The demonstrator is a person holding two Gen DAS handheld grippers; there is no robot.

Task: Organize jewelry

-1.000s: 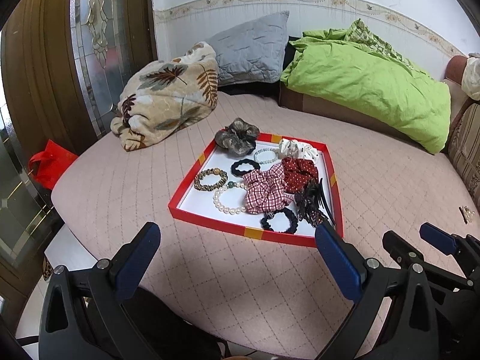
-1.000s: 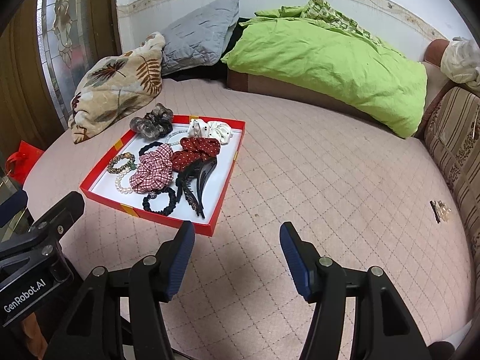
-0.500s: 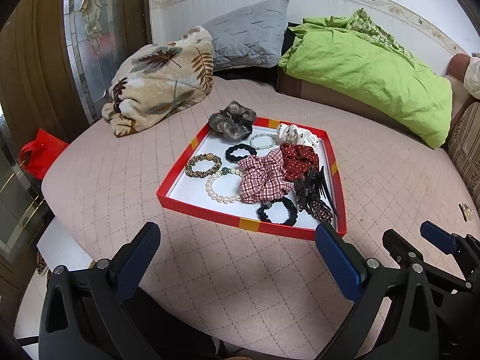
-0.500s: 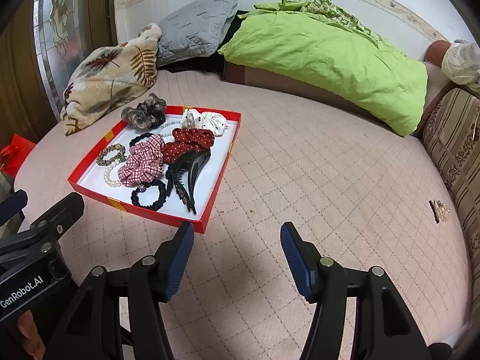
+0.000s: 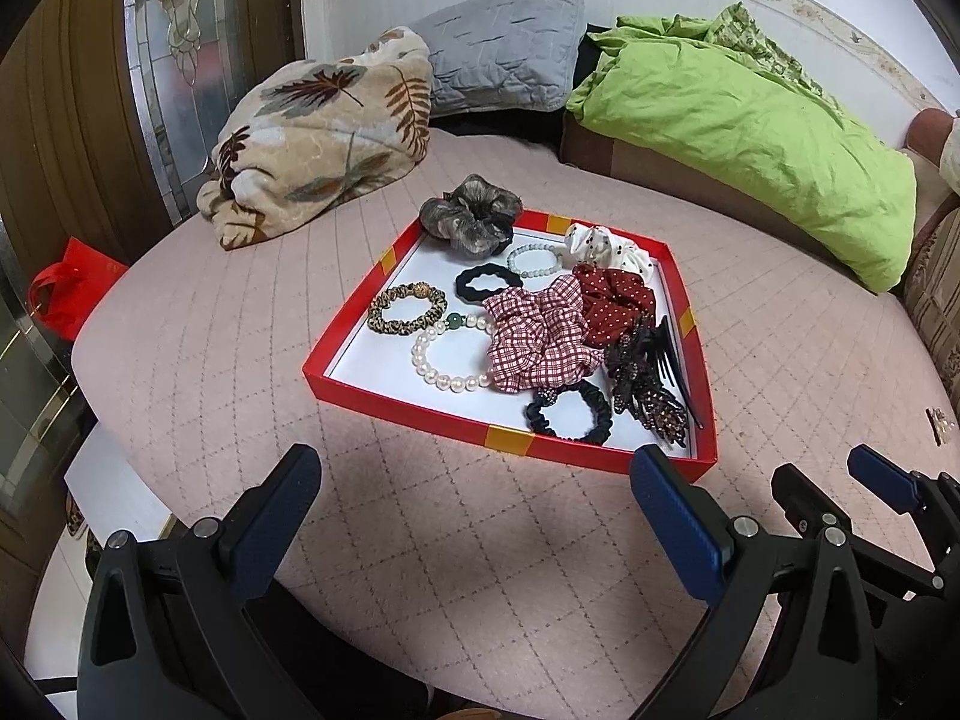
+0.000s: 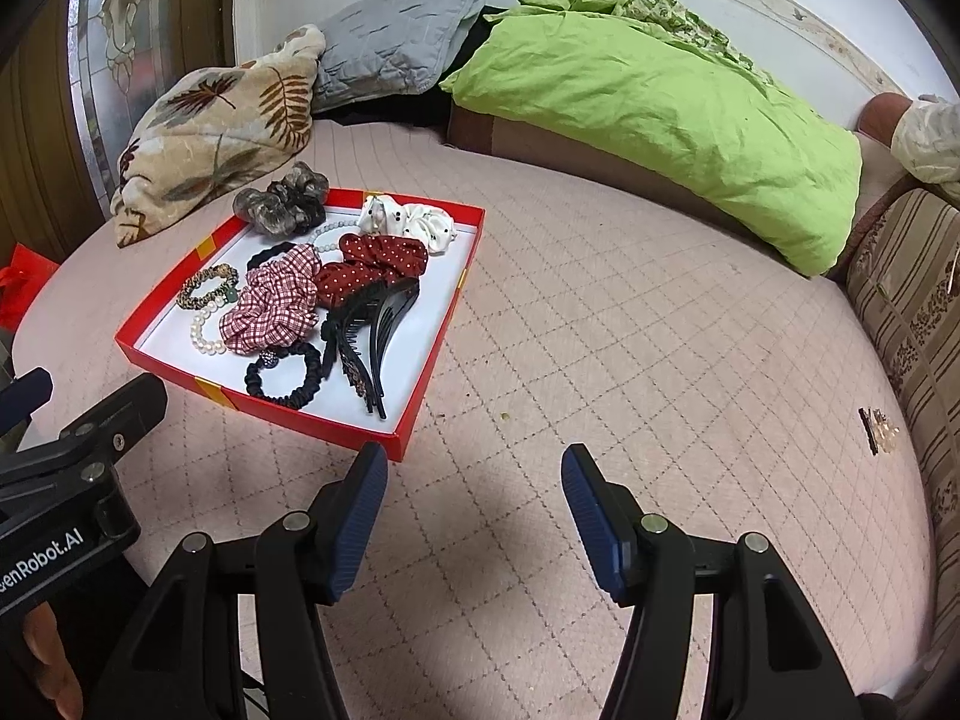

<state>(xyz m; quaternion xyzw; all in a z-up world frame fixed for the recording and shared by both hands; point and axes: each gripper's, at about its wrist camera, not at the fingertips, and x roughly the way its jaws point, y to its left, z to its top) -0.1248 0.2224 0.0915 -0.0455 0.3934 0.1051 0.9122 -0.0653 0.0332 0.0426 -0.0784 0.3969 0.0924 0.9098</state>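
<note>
A shallow red tray [image 5: 420,414] [image 6: 282,414] with a white floor lies on a pink quilted bed. In it are a pearl bracelet [image 5: 447,363], a leopard-print bracelet [image 5: 407,308], a pale bead bracelet [image 5: 533,258], a checked scrunchie [image 5: 537,339] [image 6: 273,309], a dark red dotted scrunchie [image 5: 615,300], a white scrunchie [image 5: 609,246], black hair ties [image 5: 570,411] and dark hair claws [image 6: 375,330]. A grey scrunchie [image 5: 471,213] rests on the tray's far rim. My left gripper [image 5: 474,492] hovers open just before the tray's near edge. My right gripper [image 6: 471,480] is open beside the tray's near right corner. Both are empty.
A leaf-print blanket [image 5: 318,126], a grey pillow [image 5: 504,54] and a green duvet [image 5: 738,114] lie at the back. A small clip [image 6: 876,423] sits on the bed at far right near a striped cushion [image 6: 912,312]. A red bag [image 5: 66,288] is off the bed's left edge.
Both grippers have dropped a little and come closer to the tray, which now looks larger in both views. The jaws stand as wide as before; nothing in the tray has moved.
</note>
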